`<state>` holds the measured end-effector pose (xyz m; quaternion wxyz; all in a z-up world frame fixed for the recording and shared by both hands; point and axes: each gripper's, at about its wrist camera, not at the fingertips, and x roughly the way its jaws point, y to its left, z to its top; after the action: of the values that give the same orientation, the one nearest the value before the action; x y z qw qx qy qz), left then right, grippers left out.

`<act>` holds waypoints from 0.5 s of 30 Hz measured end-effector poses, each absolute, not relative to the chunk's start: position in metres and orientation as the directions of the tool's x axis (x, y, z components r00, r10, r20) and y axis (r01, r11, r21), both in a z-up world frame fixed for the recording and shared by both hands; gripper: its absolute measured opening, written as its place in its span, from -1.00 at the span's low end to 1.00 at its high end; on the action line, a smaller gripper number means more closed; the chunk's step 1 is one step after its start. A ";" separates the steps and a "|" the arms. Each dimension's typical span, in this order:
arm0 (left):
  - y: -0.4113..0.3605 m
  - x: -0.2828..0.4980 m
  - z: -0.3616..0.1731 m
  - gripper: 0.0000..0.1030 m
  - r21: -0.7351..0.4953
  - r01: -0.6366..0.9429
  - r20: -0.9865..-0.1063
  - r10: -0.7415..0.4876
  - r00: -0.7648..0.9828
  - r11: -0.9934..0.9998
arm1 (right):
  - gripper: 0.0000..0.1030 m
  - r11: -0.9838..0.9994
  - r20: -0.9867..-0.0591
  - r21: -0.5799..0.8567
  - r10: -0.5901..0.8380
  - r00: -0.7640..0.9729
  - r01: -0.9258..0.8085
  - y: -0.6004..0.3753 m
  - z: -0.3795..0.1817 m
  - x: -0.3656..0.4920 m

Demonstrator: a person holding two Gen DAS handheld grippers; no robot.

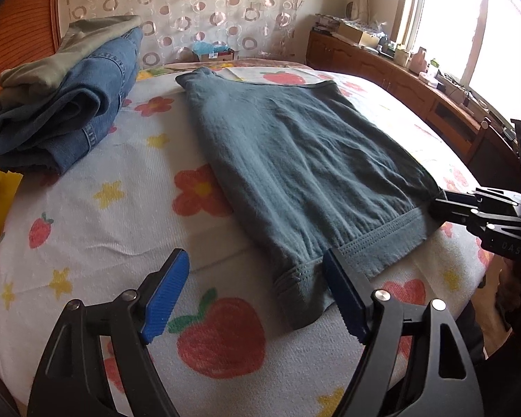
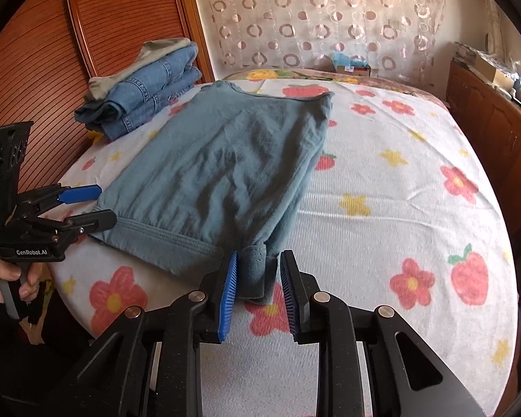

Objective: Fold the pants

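The bed (image 1: 87, 208), under a fruit-and-flower sheet, carries everything. At its far left corner sits a stack of folded clothes (image 1: 69, 111). The pants (image 2: 225, 173), grey-blue and already folded into a flat panel, lie mid-bed with the waistband at the near edge. They look light, soft and limp, likely to sag and crease, so the thick waistband and cuff corners seem the surest holds. The left gripper (image 1: 257, 295) stands wide over the near left corner, holding nothing. The right gripper (image 2: 258, 288) stands narrow, its pads either side of the near right cuff, apparently not pinching.
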<state>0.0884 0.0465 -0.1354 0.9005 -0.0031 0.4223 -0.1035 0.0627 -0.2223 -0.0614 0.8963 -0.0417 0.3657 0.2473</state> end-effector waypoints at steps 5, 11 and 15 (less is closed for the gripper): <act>0.047 0.088 -0.136 0.56 -0.094 0.187 -0.753 -0.193 0.630 0.978 | -0.40 0.876 -0.672 0.118 0.417 0.612 -0.468 -0.224 -0.064 0.065; 0.047 0.087 -0.137 0.59 -0.094 0.183 -0.750 -0.191 0.634 0.979 | -0.37 0.873 -0.669 0.137 0.430 0.606 -0.468 -0.227 -0.063 0.064; 0.047 0.087 -0.135 0.59 -0.097 0.177 -0.754 -0.188 0.629 0.980 | -0.37 0.869 -0.666 0.142 0.438 0.604 -0.473 -0.225 -0.063 0.063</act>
<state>0.0872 0.0471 -0.1354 0.9026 -0.0068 0.4185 -0.1010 0.0628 -0.2248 -0.0626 0.8953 -0.0244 0.3650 0.2543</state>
